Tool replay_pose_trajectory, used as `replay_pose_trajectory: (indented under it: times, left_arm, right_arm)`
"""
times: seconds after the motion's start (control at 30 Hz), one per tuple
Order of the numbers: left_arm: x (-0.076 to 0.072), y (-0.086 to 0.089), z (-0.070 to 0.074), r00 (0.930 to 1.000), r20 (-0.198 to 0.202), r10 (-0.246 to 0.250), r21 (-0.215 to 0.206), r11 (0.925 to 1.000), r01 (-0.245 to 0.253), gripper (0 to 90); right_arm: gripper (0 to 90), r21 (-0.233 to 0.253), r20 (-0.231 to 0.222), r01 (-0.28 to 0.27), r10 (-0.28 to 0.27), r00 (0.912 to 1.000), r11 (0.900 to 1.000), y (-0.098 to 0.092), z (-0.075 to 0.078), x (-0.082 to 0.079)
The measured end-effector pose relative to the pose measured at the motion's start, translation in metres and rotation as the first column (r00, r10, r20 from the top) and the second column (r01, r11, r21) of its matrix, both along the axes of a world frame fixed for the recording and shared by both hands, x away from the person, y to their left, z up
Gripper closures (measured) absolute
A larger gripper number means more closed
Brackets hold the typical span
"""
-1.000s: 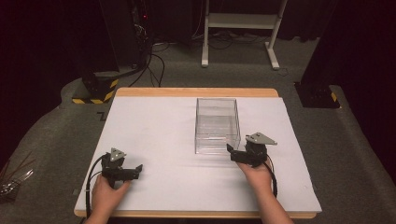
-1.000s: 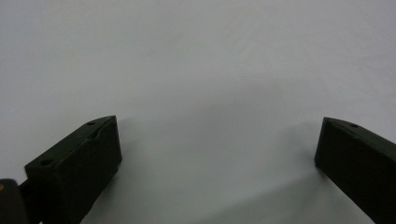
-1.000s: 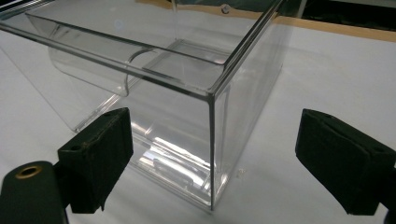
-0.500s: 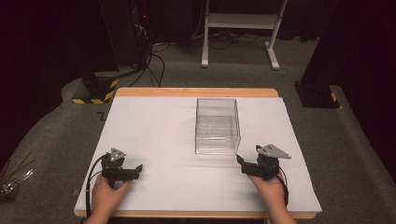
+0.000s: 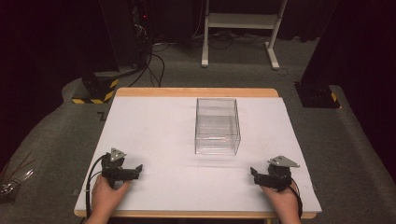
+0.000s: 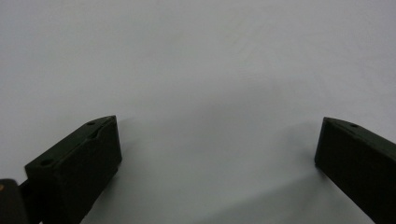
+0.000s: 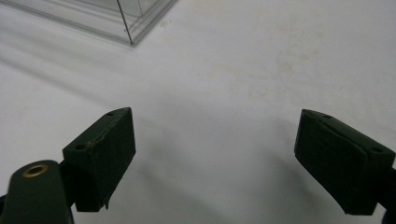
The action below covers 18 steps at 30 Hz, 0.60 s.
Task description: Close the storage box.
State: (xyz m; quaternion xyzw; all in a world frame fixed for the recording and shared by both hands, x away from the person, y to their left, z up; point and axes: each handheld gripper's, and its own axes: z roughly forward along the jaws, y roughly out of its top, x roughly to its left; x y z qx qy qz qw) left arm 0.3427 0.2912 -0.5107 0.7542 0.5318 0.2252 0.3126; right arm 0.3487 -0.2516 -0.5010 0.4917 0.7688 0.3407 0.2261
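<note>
A clear plastic box [image 5: 217, 126] stands empty near the middle of the white table top [image 5: 163, 126]. My left gripper [image 5: 136, 171] rests low at the front left, held by a hand, open, with bare white surface between its jaws [image 6: 217, 140]. At the front right my right gripper [image 5: 253, 173] is open too, well apart from the box. In the right gripper view its jaws stand wide over the white surface [image 7: 212, 135], and a corner of the clear box [image 7: 133, 21] shows at the top left.
The table has a wooden rim [image 5: 196, 92] along its far edge. Beyond it on the grey carpet stand a white metal frame [image 5: 240, 28], dark equipment with cables [image 5: 140, 32] and a black-and-yellow striped base [image 5: 95, 91].
My right gripper has drawn back from the box's front right corner toward the front right of the table. The left gripper has stayed put.
</note>
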Motion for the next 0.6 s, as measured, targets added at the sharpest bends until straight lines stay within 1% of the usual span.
replay_pose_trajectory:
  times: [0.03,0.07,0.13,0.2,0.3,0.4,0.6]
  left_arm:
    - [0.0000,0.0000,0.0000,1.0000,0.000,0.000,0.000,1.0000,0.000,0.6]
    - [0.0000,0.0000,0.0000,1.0000,0.000,0.000,0.000,1.0000,0.000,0.6]
    - [0.0000,0.0001,0.0000,1.0000,0.000,0.000,0.000,1.0000,0.000,0.6]
    - [0.0000,0.0001,0.0000,1.0000,0.000,-0.001,0.001,1.0000,0.001,0.6]
    - [0.0000,0.0000,0.0000,1.0000,0.000,-0.001,0.000,1.0000,0.001,0.6]
    - [-0.0001,0.0000,0.0000,1.0000,0.000,-0.001,0.000,1.0000,0.001,0.6]
    - [0.0000,0.0000,0.0000,1.0000,0.001,-0.001,0.001,1.0000,0.001,0.6]
  right_arm:
    - [14.5,-0.052,-0.031,-0.011,0.010,0.9995,0.999,0.0052,-0.0023,0.0027]
    - [15.7,-0.058,-0.025,-0.012,0.010,0.9996,0.998,0.0062,-0.0021,0.0021]
    - [16.1,-0.055,-0.027,-0.016,0.014,0.9995,0.998,0.0060,-0.0021,0.0020]
    - [16.0,-0.036,-0.040,-0.018,0.016,0.9991,0.999,0.0041,-0.0023,0.0032]
    - [16.0,-0.042,-0.035,-0.019,0.017,0.9992,0.999,0.0044,-0.0024,0.0032]
    - [16.0,-0.034,-0.041,-0.018,0.016,0.9990,0.999,0.0039,-0.0024,0.0033]
    - [16.0,-0.032,-0.042,-0.017,0.016,0.9990,0.999,0.0038,-0.0024,0.0035]
